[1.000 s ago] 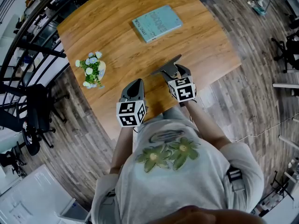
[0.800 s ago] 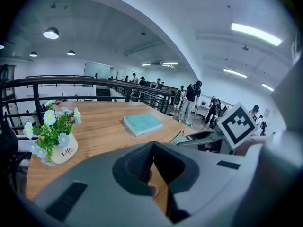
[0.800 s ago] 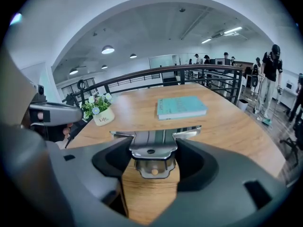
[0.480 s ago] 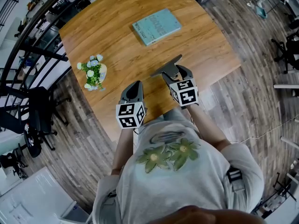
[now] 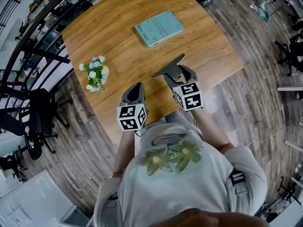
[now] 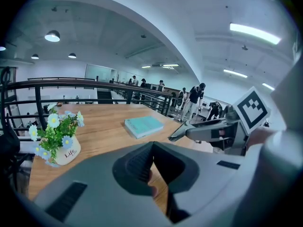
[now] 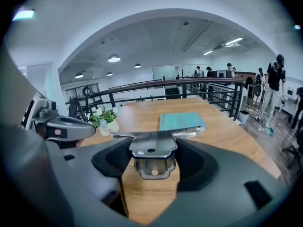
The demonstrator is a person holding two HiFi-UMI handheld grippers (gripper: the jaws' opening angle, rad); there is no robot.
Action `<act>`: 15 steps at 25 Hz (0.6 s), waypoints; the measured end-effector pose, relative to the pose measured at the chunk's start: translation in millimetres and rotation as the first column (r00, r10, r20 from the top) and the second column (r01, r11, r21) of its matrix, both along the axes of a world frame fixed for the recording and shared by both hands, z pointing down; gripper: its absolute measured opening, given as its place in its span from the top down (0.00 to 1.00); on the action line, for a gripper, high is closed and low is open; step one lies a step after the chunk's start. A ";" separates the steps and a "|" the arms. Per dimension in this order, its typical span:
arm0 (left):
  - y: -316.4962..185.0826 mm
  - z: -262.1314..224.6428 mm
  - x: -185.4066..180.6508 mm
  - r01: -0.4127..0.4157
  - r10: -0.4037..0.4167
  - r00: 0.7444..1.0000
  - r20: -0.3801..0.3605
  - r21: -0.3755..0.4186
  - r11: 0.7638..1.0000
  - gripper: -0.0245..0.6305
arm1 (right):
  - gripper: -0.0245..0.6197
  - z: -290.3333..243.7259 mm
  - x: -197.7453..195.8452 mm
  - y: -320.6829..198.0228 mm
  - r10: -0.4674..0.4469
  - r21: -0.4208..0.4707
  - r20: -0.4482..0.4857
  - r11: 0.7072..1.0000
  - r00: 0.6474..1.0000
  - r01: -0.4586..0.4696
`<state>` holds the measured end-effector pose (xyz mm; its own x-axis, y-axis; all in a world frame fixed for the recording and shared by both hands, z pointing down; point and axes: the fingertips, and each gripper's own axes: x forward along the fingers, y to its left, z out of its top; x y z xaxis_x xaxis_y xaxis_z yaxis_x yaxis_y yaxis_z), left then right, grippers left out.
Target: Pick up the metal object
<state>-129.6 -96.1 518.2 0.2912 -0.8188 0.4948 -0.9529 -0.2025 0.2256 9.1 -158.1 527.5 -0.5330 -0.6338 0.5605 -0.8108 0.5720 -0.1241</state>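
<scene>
**Metal object gripped in the right tool, left tool idle**

Farthest left, a small pot of flowers is seen ahead of the left tool and off to its left, well apart from it. The left tool is held low over the near edge of the tabletop. In the left gripper view its jaws are pressed together at the tips, and nothing is caught between them.

Just to its right comes the right tool, and here is the action. Its jaws are clamped on the metal object, a flat steel piece with a bracket-like base. The base is pinched squarely between the jaws, and the thin blade end sticks out ahead and to the left of the tool. In the right gripper view, bare wood shows below the metal object, so it is judged to be raised off the tabletop, though the gap cannot be confirmed. Further ahead of the right tool, a teal book lies flat and untouched.

The grasp is made and looks centred and firm. The pick-up is judged nearly done, if not done. At most, a clear lift away from the tabletop is left.
</scene>
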 end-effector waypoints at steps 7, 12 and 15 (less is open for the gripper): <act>2.4 0.6 1.5 -0.004 0.004 1.000 0.002 0.001 1.000 0.94 | 0.51 -22.0 -2.5 2.1 -0.008 0.038 0.033 0.999 0.999 0.006; 2.8 -1.6 1.3 -0.006 0.006 1.000 0.001 0.002 1.000 0.94 | 0.51 -40.3 -5.6 2.2 -0.015 0.066 0.055 0.998 0.998 0.012; 2.7 -1.3 2.5 -0.006 0.006 1.000 0.001 0.004 1.000 0.94 | 0.51 -47.8 -5.7 1.5 -0.018 0.087 0.064 0.996 0.998 0.012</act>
